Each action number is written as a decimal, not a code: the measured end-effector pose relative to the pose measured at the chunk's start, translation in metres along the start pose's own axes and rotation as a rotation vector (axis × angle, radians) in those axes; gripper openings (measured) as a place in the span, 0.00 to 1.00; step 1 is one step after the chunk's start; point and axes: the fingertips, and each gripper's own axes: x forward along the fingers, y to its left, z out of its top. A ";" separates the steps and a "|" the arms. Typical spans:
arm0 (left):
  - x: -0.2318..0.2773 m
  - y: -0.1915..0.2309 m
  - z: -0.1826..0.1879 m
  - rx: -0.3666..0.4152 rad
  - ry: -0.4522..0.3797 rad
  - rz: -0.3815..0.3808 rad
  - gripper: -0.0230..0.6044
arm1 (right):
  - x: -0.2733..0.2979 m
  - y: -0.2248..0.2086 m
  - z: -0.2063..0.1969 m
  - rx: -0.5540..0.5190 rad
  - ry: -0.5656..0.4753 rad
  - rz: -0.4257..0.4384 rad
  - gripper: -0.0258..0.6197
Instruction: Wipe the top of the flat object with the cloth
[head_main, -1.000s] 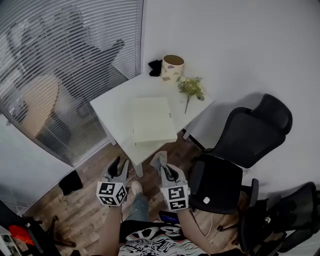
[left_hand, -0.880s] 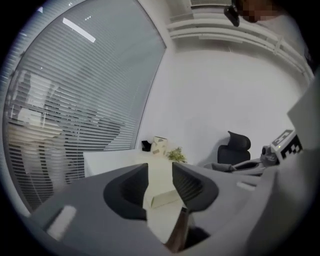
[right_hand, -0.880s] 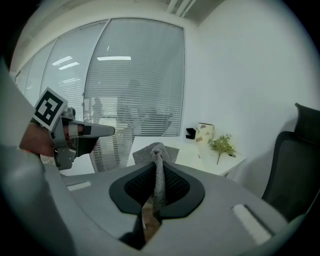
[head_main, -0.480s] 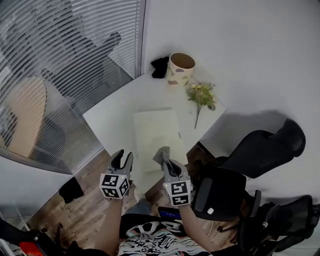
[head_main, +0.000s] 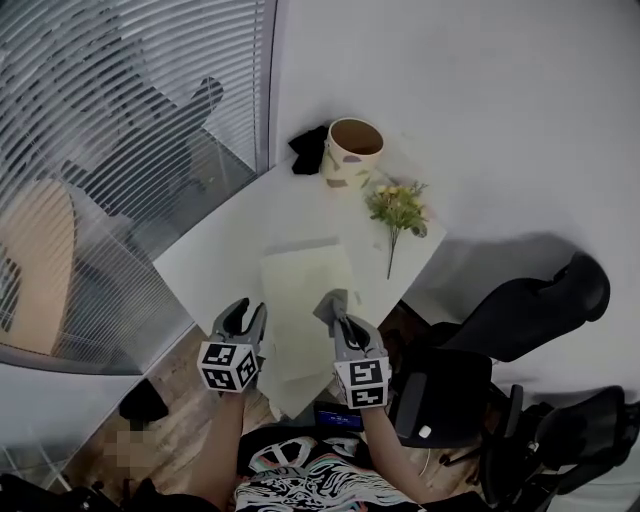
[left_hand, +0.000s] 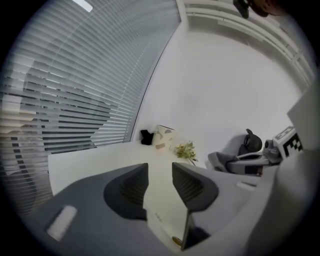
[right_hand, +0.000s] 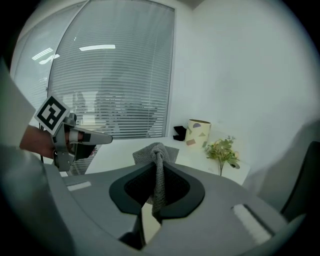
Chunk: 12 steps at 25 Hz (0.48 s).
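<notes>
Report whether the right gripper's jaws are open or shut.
Shut: the right gripper clamps the grey cloth, which bunches up above its jaws.

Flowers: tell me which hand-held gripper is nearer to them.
Right. The right hand-held gripper, shut on the cloth, is over the board's near end, on the person's side of the flowers. The left hand-held gripper, open, is farther left, beside the board.

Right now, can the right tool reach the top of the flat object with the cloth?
Probably yes. The right tool, shut on the cloth, appears to be over the near end of the flat object, whose top looks bare; the left tool is open, off to the side.
</notes>
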 end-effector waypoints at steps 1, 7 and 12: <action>0.004 0.001 0.000 -0.007 0.008 -0.004 0.29 | 0.002 -0.004 0.004 0.008 -0.006 -0.008 0.07; 0.031 0.006 -0.002 -0.018 0.043 -0.010 0.29 | 0.028 -0.031 0.010 0.017 -0.015 -0.031 0.07; 0.050 0.015 -0.019 -0.039 0.097 0.012 0.29 | 0.051 -0.054 0.006 0.012 0.005 -0.032 0.07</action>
